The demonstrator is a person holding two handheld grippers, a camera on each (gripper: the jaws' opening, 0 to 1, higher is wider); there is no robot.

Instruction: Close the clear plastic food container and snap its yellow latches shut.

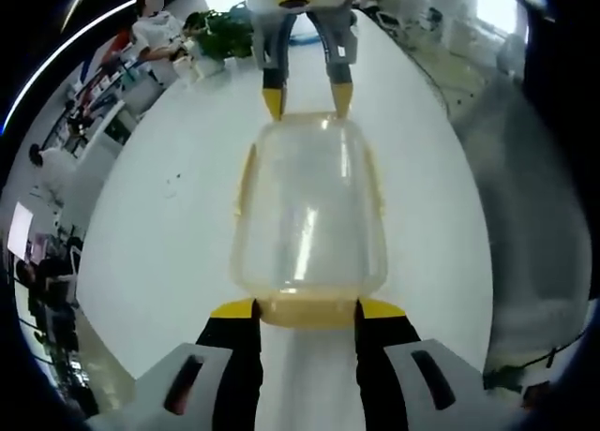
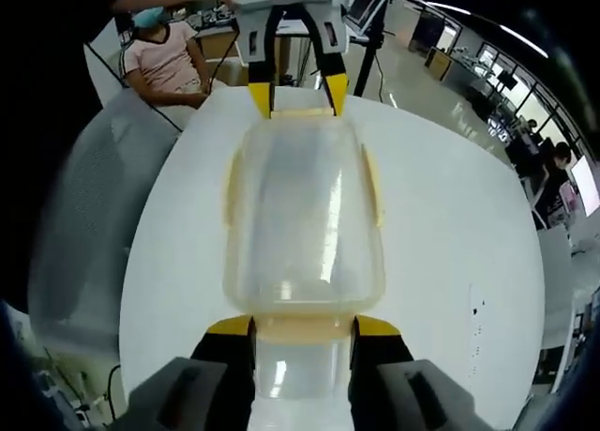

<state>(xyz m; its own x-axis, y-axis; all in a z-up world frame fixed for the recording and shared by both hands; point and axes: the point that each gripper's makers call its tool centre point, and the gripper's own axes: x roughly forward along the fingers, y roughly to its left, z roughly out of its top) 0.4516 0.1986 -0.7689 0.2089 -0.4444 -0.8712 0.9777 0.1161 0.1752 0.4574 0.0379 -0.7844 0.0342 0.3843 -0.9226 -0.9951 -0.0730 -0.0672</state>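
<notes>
A clear plastic food container (image 1: pixel 309 211) is seen lying on a white table (image 1: pixel 159 244), lid in place, directly between the two grippers.

Left gripper view: the left gripper (image 1: pixel 307 308) is set at the near short end of the container, its yellow-tipped jaws spread to either side of the near yellow latch (image 1: pixel 309 311). Contact between tips and latch cannot be confirmed — the latch sits in the gap. The right gripper (image 1: pixel 307 101) is seen at the far short end, jaws parted, tips just at the container's rim. Yellow side latches (image 1: pixel 246 180) run along both long edges; whether they are snapped down is hard to make out through the clear plastic.

Right gripper view: the right gripper (image 2: pixel 303 326) is likewise spread around its near end latch (image 2: pixel 303 329), the left gripper (image 2: pixel 298 92) opposite at the far end. The container (image 2: pixel 305 220) appears empty, though reflections blur the interior. A seated person (image 2: pixel 164 61) is visible beyond the table (image 2: pixel 450 225), partly cut off by the far gripper.
</notes>
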